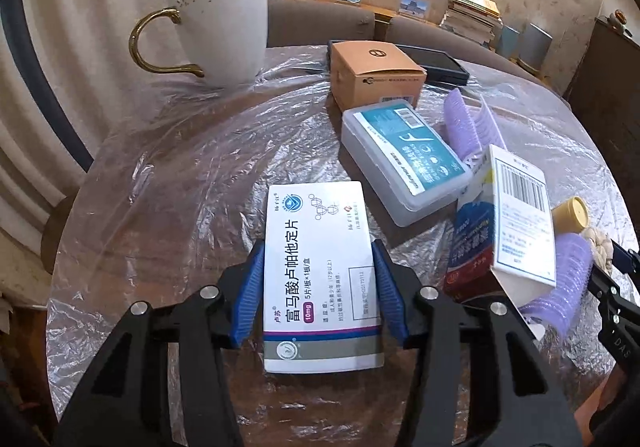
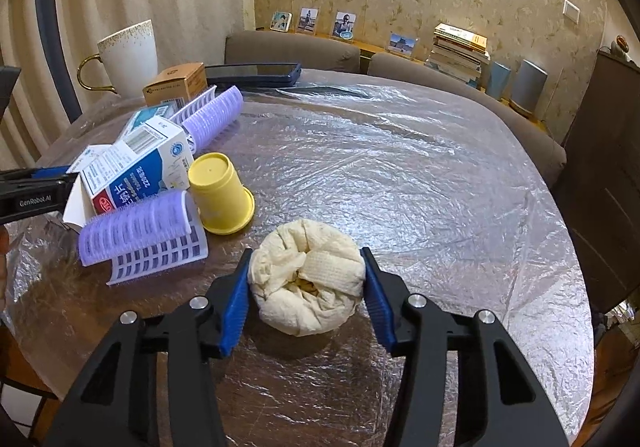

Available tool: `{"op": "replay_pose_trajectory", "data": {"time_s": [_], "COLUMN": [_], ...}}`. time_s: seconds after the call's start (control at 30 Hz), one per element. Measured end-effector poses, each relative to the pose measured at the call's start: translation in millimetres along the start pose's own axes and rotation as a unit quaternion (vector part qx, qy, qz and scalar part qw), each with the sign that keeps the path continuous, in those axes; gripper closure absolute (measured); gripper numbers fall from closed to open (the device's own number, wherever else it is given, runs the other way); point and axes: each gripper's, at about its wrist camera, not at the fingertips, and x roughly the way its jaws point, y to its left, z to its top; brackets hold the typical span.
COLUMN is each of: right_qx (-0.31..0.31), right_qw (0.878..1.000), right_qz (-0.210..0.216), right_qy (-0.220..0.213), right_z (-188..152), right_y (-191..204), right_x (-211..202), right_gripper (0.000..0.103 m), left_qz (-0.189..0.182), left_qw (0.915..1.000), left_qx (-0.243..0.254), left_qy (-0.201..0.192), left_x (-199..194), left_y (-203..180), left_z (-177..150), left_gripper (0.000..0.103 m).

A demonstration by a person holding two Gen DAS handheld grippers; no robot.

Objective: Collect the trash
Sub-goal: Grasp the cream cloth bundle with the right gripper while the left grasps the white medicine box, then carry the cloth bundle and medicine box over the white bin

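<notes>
Both my tongs are closed on something over the plastic-covered table (image 2: pixel 400 175).

My left gripper (image 1: pixel 318 289) has its blue pads pressed against the two long sides of the white medicine box (image 1: pixel 320 279), which lies flat with its printed face up (Chinese lettering, a "10mg" mark). My right gripper (image 2: pixel 306 293) is clamped on the crumpled cream paper wad (image 2: pixel 306 281), which sits on the table near its front edge. To the wad's left stands an upturned yellow cup (image 2: pixel 220 193), beside a purple hair roller (image 2: pixel 136 227) and a torn blue-and-white carton (image 2: pixel 136 175). Farther back sit a clear floss-pick case (image 1: pixel 400 163), a tan box (image 1: pixel 376 73) and a gold-handled mug (image 1: pixel 220 23).
</notes>
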Motion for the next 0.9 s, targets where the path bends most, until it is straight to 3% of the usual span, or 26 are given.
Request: {"op": "replay_pose_trajectory", "data": {"time_s": [0.47, 0.9], "right_qx": [0.064, 0.05], "right_qw": [0.996, 0.995], "right_qz": [0.061, 0.081], "right_qy": [0.009, 0.026], "right_z": [0, -30], "right_y": [-23, -15], "right_x": [-25, -55], "right_gripper": [0.052, 0.052], "left_qz": [-0.036, -0.056], "left_qw": [0.9988, 0.9973], "left_qx": [-0.022, -0.024], "left_qy": [-0.025, -0.041], "left_x": [-37, -71], "left_y": [0, -16], "left_z": [-21, -49], "left_gripper": [0.051, 0.05]}}
